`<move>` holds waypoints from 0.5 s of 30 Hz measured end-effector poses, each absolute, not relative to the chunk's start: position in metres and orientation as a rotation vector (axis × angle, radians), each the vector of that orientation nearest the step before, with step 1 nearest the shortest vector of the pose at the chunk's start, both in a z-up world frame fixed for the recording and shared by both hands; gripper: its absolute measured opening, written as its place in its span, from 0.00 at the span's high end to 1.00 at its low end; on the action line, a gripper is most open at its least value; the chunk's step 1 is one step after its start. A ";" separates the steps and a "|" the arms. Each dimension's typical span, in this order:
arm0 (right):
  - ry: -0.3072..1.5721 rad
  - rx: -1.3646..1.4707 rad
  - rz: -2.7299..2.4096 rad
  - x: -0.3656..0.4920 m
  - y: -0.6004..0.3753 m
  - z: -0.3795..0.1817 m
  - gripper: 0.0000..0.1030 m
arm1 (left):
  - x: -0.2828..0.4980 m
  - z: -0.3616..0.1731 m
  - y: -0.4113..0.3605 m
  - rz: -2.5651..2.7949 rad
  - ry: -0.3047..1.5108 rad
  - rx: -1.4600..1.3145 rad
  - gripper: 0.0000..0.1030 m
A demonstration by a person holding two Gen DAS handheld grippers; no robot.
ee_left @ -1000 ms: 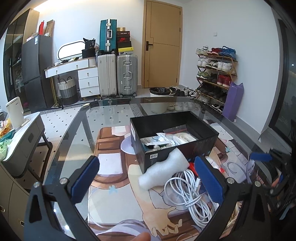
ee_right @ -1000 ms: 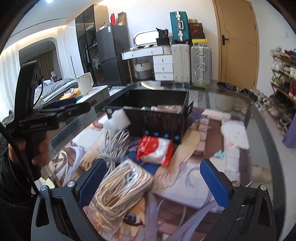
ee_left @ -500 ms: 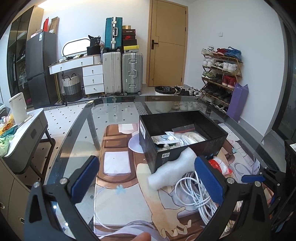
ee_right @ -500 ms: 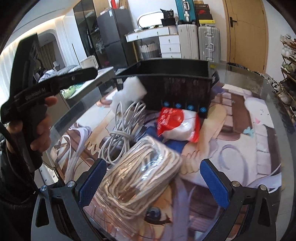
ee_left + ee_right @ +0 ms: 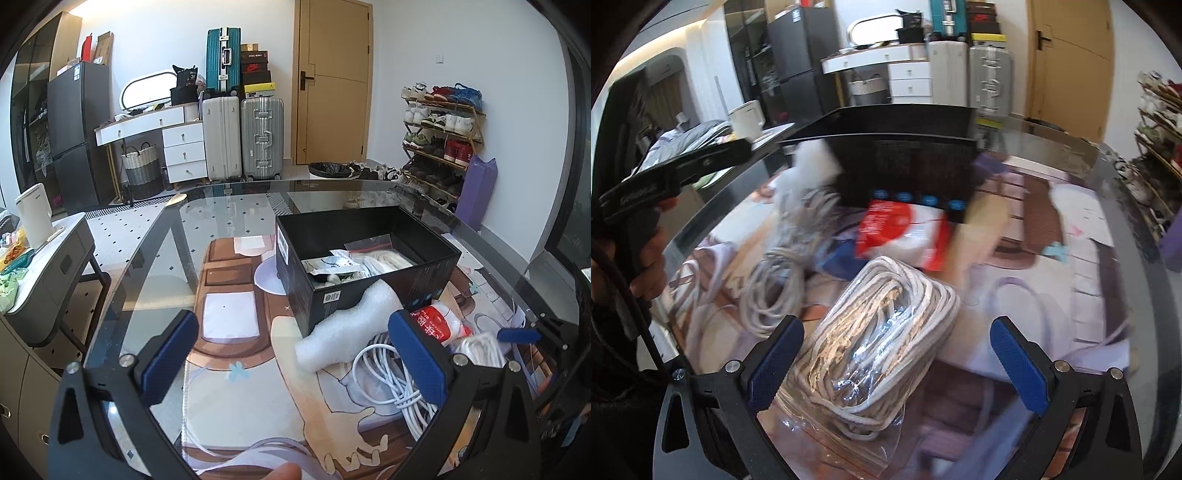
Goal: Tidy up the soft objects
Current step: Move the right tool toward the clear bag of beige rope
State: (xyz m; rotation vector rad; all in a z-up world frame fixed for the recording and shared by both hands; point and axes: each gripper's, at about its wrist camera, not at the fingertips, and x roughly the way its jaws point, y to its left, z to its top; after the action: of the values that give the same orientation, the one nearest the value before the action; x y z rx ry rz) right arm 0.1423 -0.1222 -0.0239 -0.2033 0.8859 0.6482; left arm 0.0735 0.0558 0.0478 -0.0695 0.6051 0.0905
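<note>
Both my tongs gape wide: right gripper around one bagged rope coil, perhaps touching; left gripper empty beside one black box.

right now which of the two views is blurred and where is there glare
Right wrist view: motion-smeared across the black box, white cable coil and red packet; the bagged rope nearest the lens is sharper, its plastic glinting. Left wrist view: sharp, with reflections on the glass table and fisheye bending at the edges.
</note>
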 end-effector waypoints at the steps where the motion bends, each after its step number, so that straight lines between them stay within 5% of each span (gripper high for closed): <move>1: 0.887 -0.199 0.635 0.144 -0.126 -0.024 0.01 | 0.073 0.048 0.056 0.091 0.605 -0.069 0.00; 15: 0.916 -0.206 0.631 0.144 -0.127 -0.028 0.01 | 0.076 0.044 0.055 0.085 0.617 -0.066 0.00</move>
State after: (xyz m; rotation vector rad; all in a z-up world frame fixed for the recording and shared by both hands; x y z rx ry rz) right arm 0.1441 -0.1270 -0.0280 -0.2059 0.9159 0.6312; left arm 0.0756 0.0552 0.0440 -0.0658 0.6173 0.0851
